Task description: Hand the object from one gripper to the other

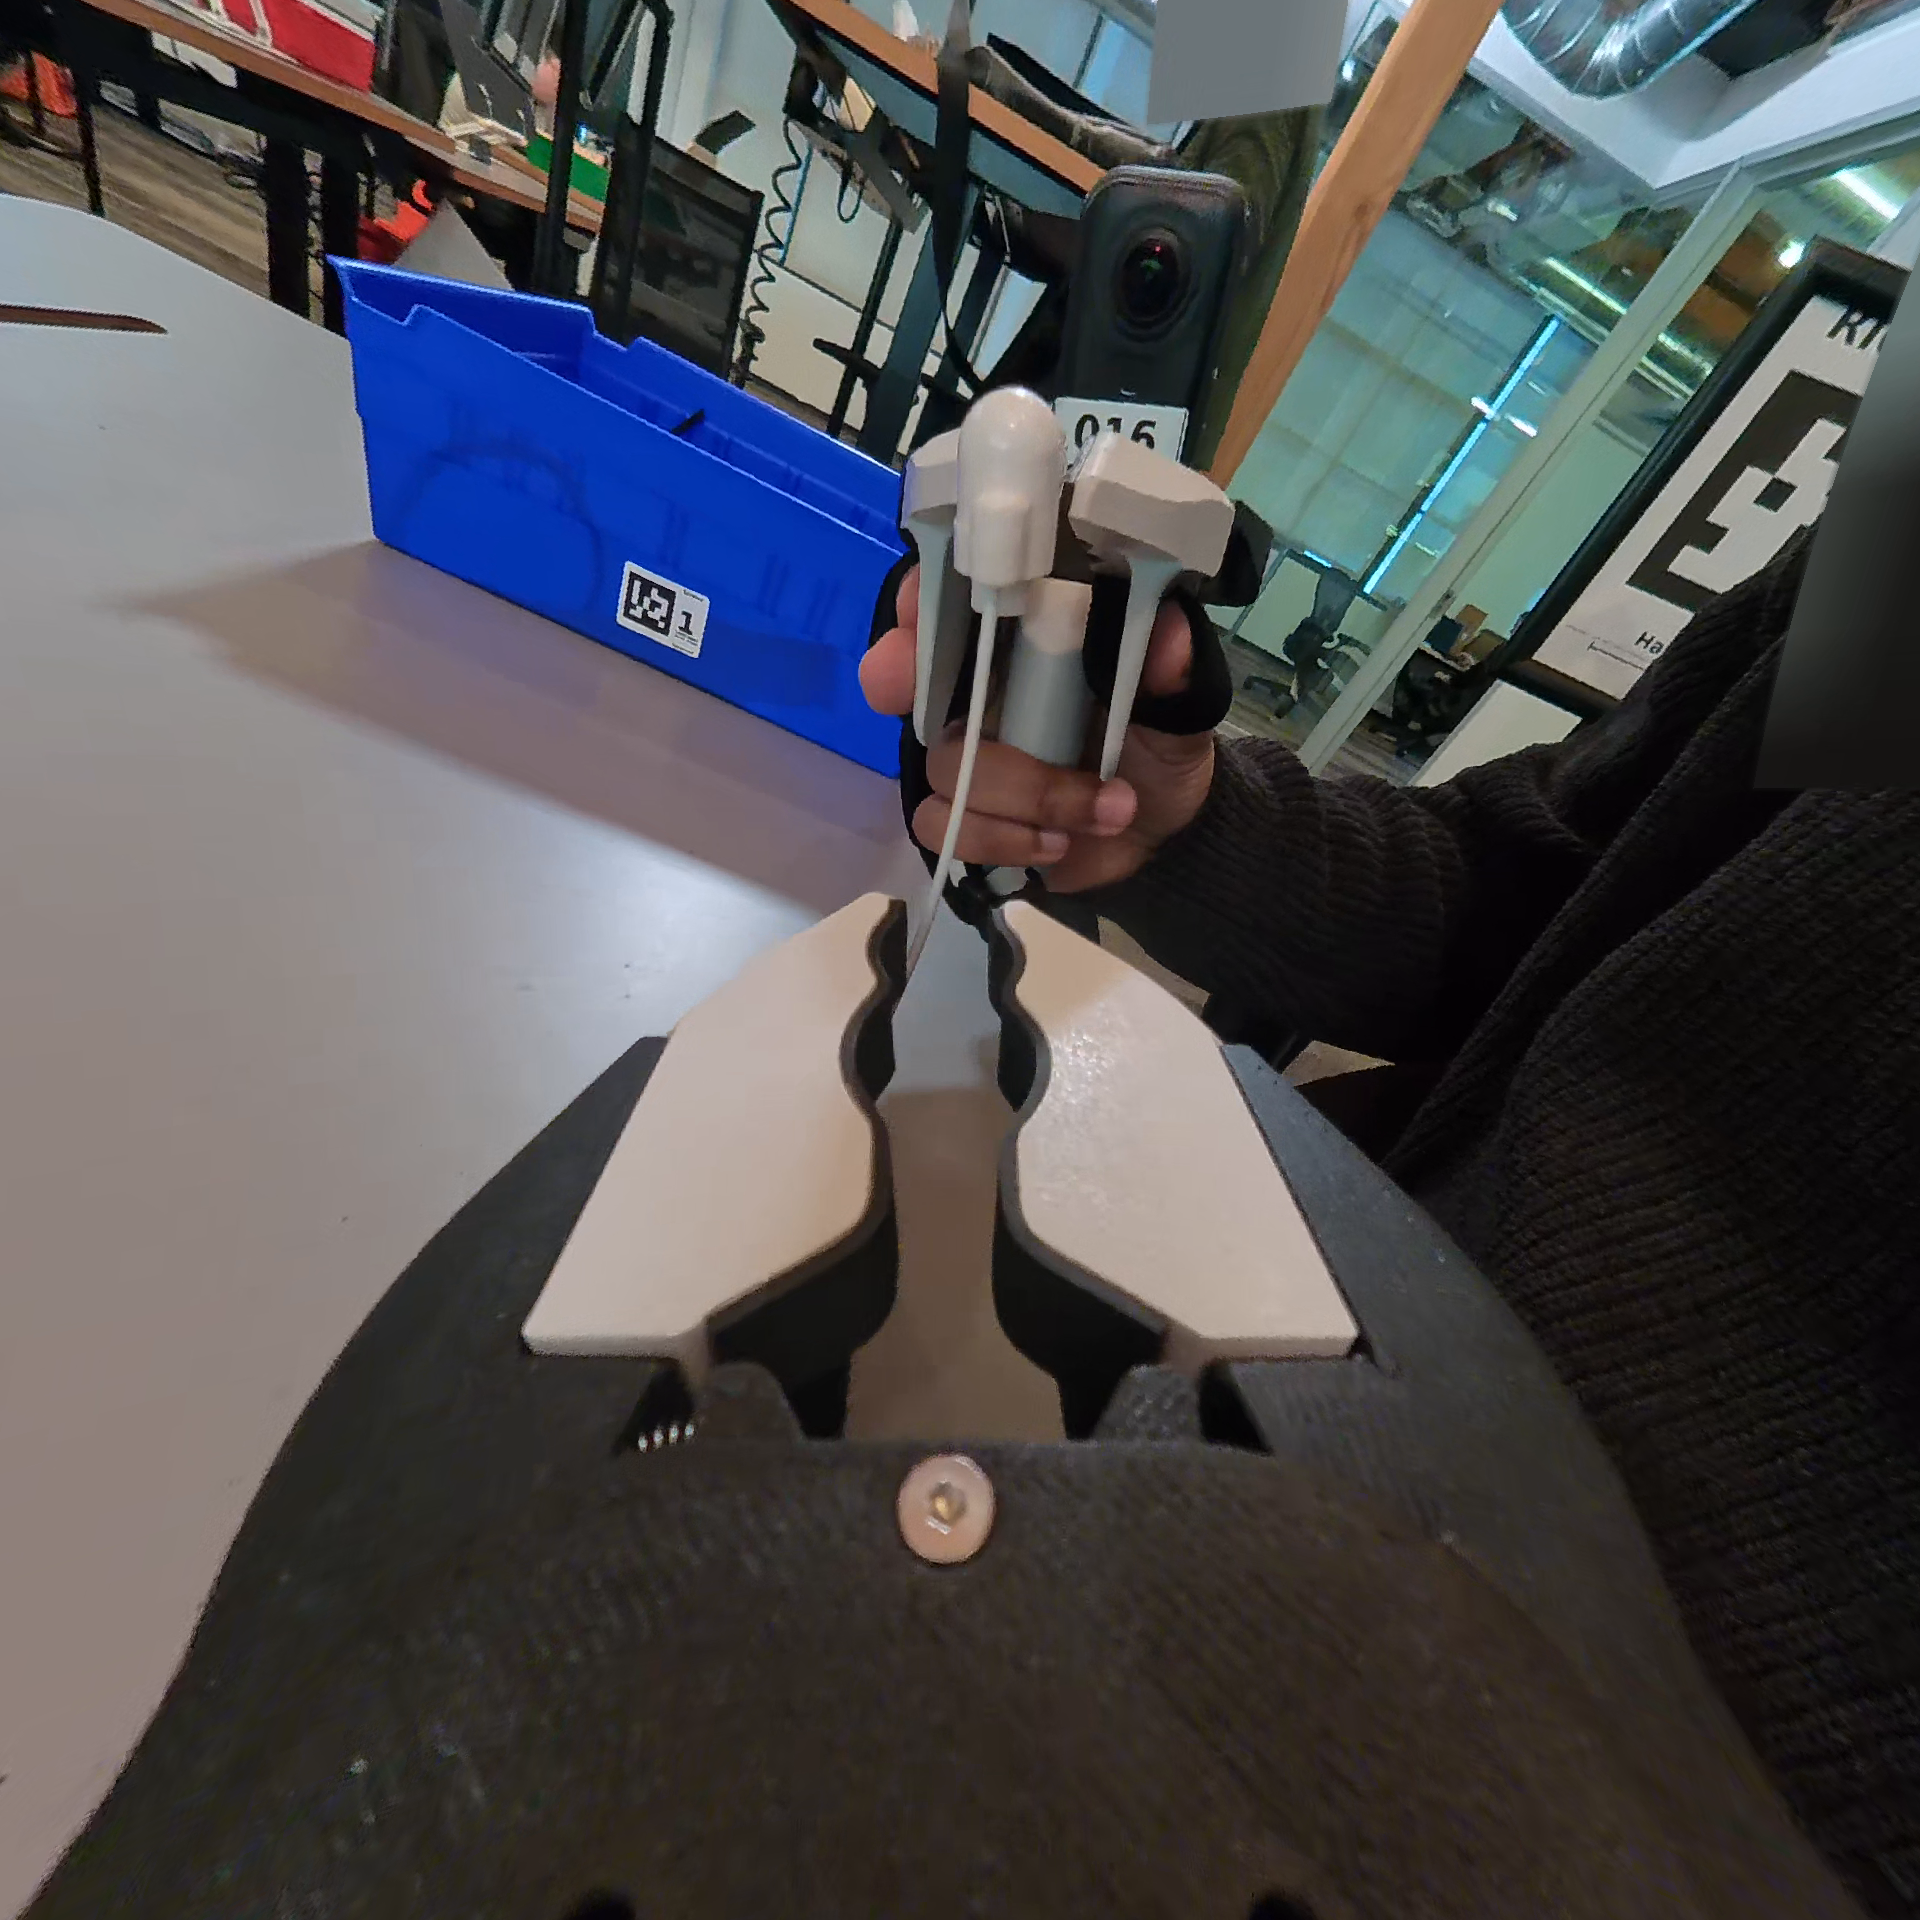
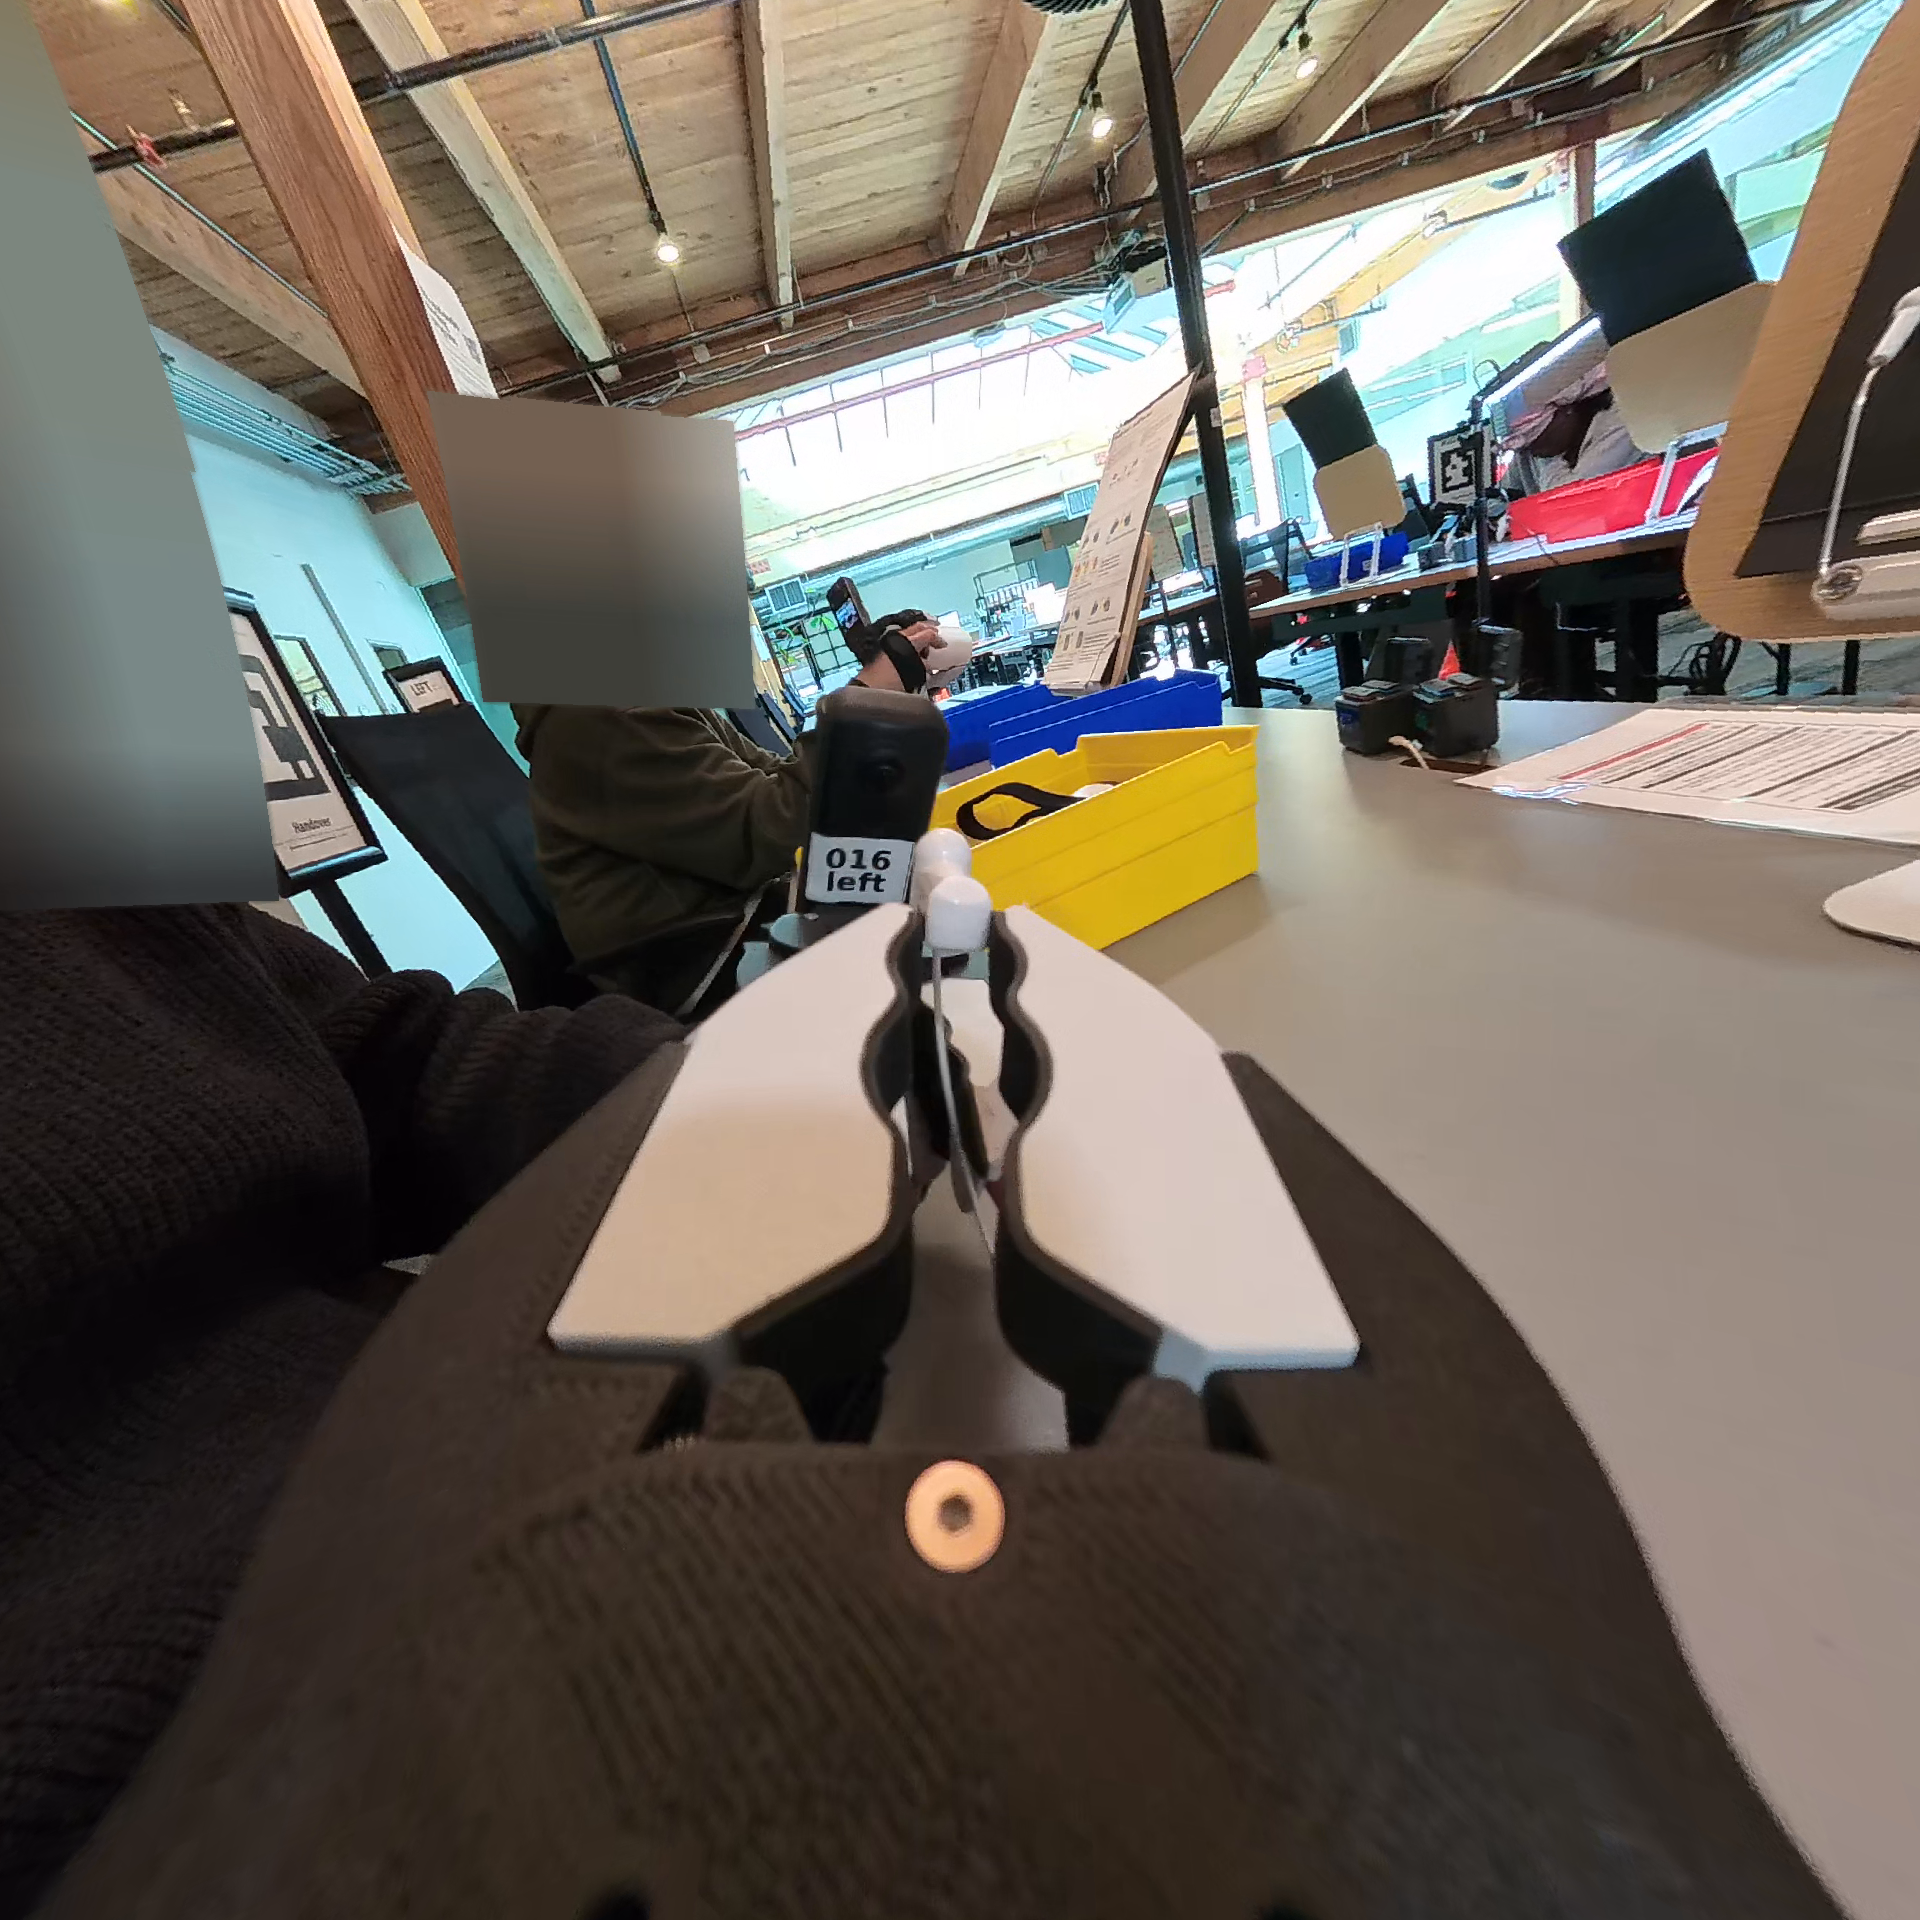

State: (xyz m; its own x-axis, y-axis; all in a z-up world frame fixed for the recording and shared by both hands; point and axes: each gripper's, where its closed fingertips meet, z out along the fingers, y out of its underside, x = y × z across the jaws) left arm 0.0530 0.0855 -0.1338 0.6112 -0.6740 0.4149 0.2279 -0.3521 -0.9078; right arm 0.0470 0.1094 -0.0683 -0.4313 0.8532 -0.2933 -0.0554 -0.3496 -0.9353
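The object is a pair of white earphones [image 1: 1006, 488] on a thin white cord [image 1: 961, 769]. My right gripper [image 1: 1039, 499] faces the left wrist view, held by a hand, with one bud upright at its tips. In the right wrist view my right gripper [image 2: 951, 935] is shut on the cord; both buds [image 2: 954, 912] stick out past its tips. My left gripper [image 1: 948, 925] is just below and in front, jaws slightly apart. The cord hangs down into the gap beside its left fingertip [image 1: 868, 925]. Whether it touches is unclear.
A blue bin [image 1: 582, 499] stands on the grey table [image 1: 260, 831] behind the grippers. A yellow bin [image 2: 1132, 821] with a black strap sits further along, with printed papers [image 2: 1714, 769] to the right. A dark knitted sleeve [image 1: 1558, 987] fills the right side. Another person sits beyond. Across from one pair of fingers to the other is roughly 7 cm.
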